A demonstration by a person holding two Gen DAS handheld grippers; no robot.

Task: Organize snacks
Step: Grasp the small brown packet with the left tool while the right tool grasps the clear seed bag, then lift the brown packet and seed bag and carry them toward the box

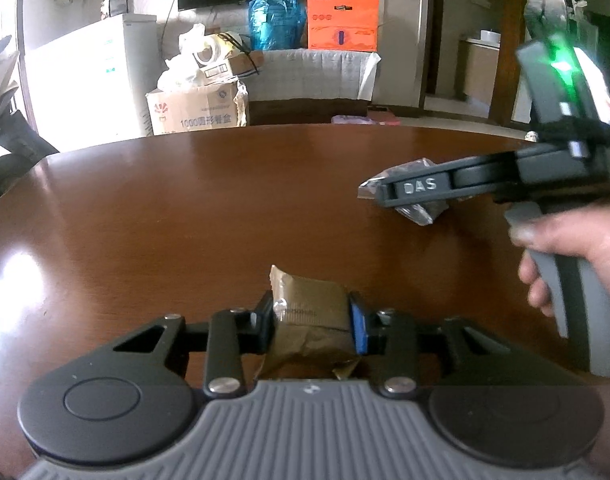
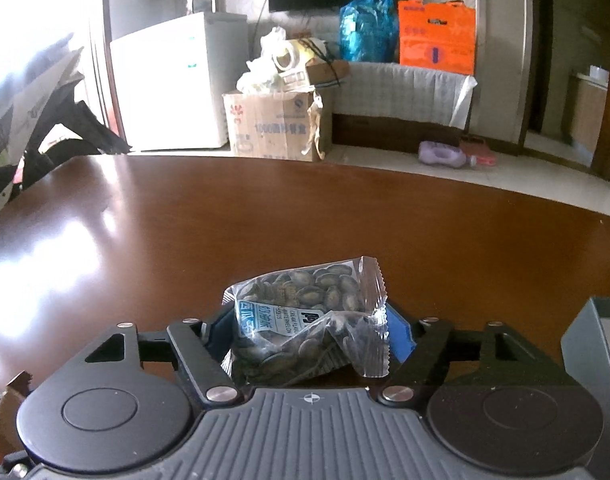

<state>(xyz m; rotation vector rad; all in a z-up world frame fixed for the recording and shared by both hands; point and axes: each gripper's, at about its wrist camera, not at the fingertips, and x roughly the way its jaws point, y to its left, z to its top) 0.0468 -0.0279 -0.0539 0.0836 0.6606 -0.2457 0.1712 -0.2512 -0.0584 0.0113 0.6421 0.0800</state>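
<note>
My left gripper (image 1: 311, 320) is shut on a brown-gold snack packet (image 1: 309, 320) and holds it just above the brown table (image 1: 185, 208). My right gripper (image 2: 305, 328) is shut on a clear packet of watermelon seeds (image 2: 305, 320), also above the table. In the left wrist view the right gripper (image 1: 389, 194) shows from the side at the right, with the clear packet (image 1: 415, 214) pinched in its fingers and a hand on its handle. A corner of the brown packet (image 2: 9, 400) shows at the lower left of the right wrist view.
The round table's far edge (image 2: 345, 168) faces a cluttered room: a cardboard box (image 2: 273, 128), a white fridge (image 2: 177, 84), a blue bag (image 2: 367, 26) and an orange bag (image 2: 437, 36). A person (image 1: 553, 0) stands at the far right.
</note>
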